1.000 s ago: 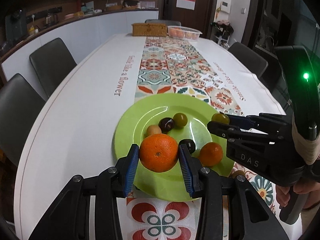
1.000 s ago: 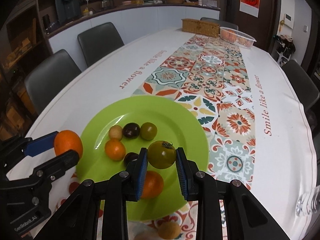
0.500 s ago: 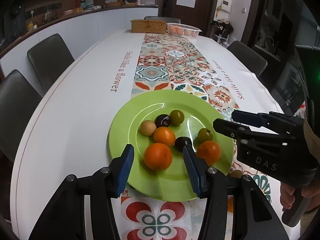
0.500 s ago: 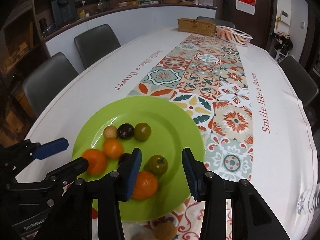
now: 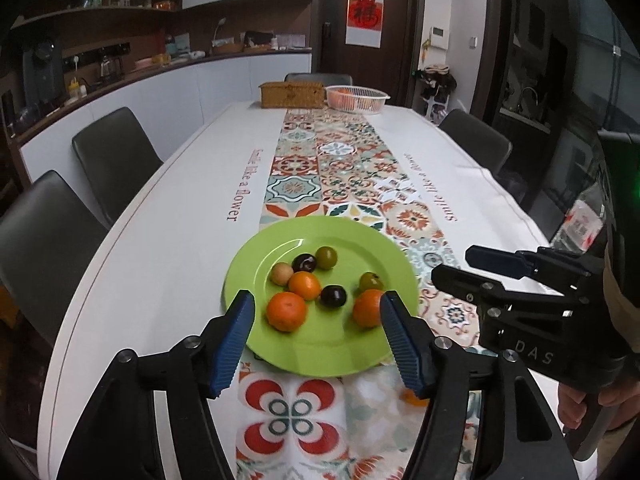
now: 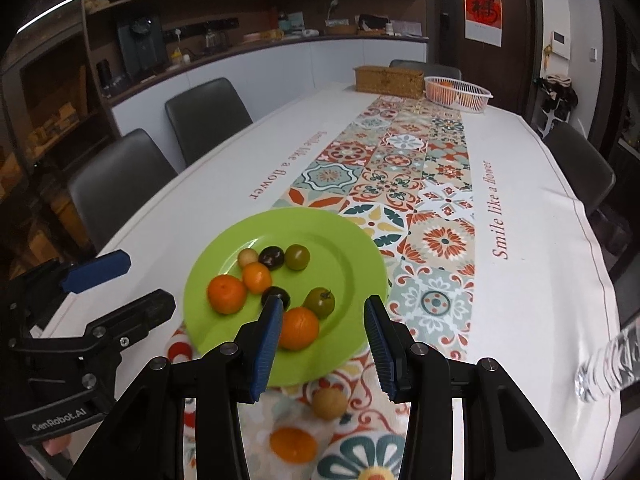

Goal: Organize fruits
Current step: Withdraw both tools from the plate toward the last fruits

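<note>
Both grippers hover over the near edge of the green plate [image 6: 352, 240], which sits on the patterned table runner [image 5: 344, 168] of the white table [image 5: 168, 216]. The left gripper [image 5: 316, 336] has its jaws spread wide and holds nothing; the blue pads frame the near half of the plate. The right gripper [image 6: 322, 340] is likewise spread wide and empty, positioned just above the plate's near rim.

The plate carries eight fruits, grouped toward its centre so that none rests on the sloping rim: a large orange [image 6: 226, 294], a smaller orange [image 6: 257, 277], a third orange [image 6: 300, 328] nearest the right gripper, a green tomato [image 6: 320, 302], two dark plums [image 6: 271, 257] [image 5: 333, 297], an olive-green fruit [image 6: 297, 257] and a small tan fruit [image 6: 248, 257].

Two fruits lie off the plate on the runner, below the right gripper: a tan fruit [image 6: 329, 402] and an orange [image 6: 293, 444]. The task appears incomplete while these sit outside the plate. The wide jaw setting suits a descent over either one. The tan fruit is round and may roll if nudged by one pad first.

A white basket [image 6: 458, 94] holding fruit and a wicker box [image 6: 389, 79] stand well apart at the far end.
</note>
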The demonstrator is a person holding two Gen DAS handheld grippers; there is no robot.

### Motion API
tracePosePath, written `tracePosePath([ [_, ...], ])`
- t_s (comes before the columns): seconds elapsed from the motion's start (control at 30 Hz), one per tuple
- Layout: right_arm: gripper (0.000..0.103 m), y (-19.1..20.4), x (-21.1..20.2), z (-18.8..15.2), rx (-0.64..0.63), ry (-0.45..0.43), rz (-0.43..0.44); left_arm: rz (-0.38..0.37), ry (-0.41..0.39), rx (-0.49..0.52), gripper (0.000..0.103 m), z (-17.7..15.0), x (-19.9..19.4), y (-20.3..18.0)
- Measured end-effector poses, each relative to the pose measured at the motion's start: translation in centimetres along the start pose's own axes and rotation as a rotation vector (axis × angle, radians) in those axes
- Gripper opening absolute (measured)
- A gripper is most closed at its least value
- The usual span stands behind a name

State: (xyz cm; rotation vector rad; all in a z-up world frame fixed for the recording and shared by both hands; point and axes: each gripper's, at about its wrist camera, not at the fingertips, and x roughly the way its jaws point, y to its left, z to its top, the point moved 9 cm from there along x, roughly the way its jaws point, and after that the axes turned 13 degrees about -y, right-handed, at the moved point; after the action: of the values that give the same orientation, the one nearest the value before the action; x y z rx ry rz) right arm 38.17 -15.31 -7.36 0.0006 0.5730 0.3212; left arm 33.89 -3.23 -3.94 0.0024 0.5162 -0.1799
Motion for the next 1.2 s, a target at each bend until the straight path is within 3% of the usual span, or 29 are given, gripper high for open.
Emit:
tracePosePath([
  [0.2,0.049,0.0,-2.6,-0.8,-0.017,-0.022,0.010,-0.003,-0.026,0.034,0.069,-0.3,-2.1,-2.0],
  [0.53,0.049,-1.5,-6.2,-2.3,-0.013,-0.043,-0.014,-0.053,0.002,0.040,0.070,-2.7,-3.0,-4.9],
  [1.2,0.049,-4.7,-6.3,-8.3,-0.012,0.054,-0.072,-0.181,0.081,0.076,0.069,-9.2,0.3,-9.2],
])
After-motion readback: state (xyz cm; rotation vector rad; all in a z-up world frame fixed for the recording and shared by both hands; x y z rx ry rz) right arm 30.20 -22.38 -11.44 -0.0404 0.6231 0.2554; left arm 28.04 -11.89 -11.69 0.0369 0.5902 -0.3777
